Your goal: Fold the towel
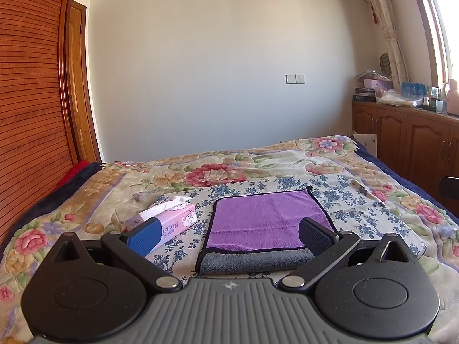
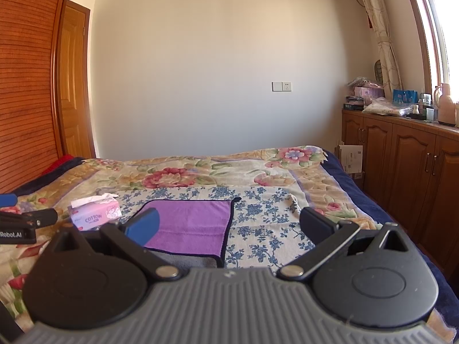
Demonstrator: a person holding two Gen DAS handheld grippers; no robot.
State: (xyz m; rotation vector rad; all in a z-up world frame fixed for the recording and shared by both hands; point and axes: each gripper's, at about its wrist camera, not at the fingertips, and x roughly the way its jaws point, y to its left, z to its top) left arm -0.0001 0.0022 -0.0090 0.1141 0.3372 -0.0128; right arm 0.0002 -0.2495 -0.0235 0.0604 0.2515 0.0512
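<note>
A purple towel (image 1: 264, 220) with a dark hem lies flat on a blue-flowered cloth (image 1: 358, 200) on the bed. Its near edge is folded over and shows a grey underside (image 1: 252, 261). My left gripper (image 1: 229, 235) is open and empty, held above the towel's near edge. In the right wrist view the towel (image 2: 192, 223) lies left of centre. My right gripper (image 2: 229, 226) is open and empty, above the towel's near right corner. The left gripper (image 2: 17, 223) shows at the far left of that view.
A pink tissue box (image 1: 172, 223) stands just left of the towel, also in the right wrist view (image 2: 94, 215). A floral blanket (image 1: 215, 172) covers the bed. A wooden wardrobe (image 1: 28, 114) stands left. Wooden cabinets (image 2: 401, 157) with clutter line the right wall.
</note>
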